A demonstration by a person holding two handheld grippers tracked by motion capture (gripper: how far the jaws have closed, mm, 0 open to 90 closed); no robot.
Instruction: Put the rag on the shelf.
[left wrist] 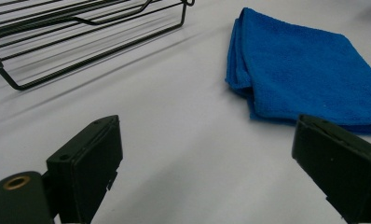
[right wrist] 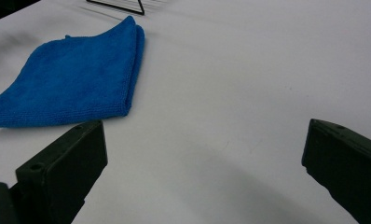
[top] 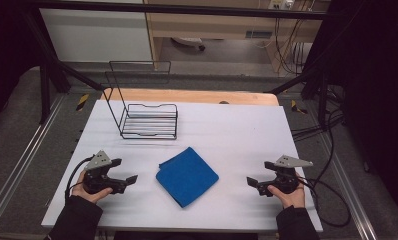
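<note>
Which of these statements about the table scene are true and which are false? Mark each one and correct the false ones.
1. The blue cloth lies folded on the white table between the two grippers. True.
2. The left gripper is clamped on the cloth. False: its jaws stand open and empty, with the cloth lying apart from them.
3. The black wire rack stands at the far side of the table, beyond the cloth. True.
4. The cloth hangs over the wire rack. False: it lies flat on the table, apart from the rack.
5. The right gripper has its jaws open with nothing between them. True.
</note>
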